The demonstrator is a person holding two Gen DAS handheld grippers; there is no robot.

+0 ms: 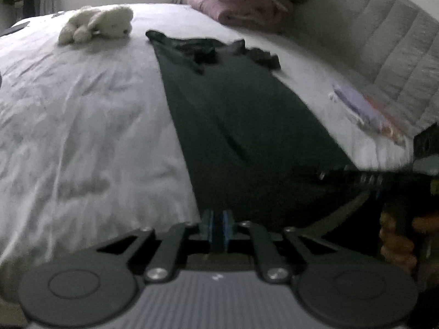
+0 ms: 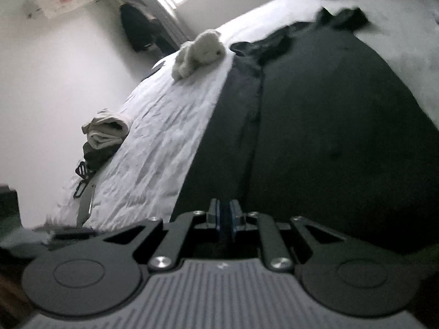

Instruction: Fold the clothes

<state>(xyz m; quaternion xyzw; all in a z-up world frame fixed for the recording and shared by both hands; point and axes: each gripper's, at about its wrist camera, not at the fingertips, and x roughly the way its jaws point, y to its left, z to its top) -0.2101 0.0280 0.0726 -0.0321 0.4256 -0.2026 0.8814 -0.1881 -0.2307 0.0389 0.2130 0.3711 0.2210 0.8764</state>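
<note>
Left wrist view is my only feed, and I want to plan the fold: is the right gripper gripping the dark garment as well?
Observer: In the right wrist view, the right gripper has its pads nearly together at the near edge of the dark garment. Dark cloth appears to be pinched between them.
Operator: Is anything already folded on the bed that I can't see?
Observer: Yes. A small stack of folded beige clothes sits at the edge of the bed, on the left side of that view.
</note>
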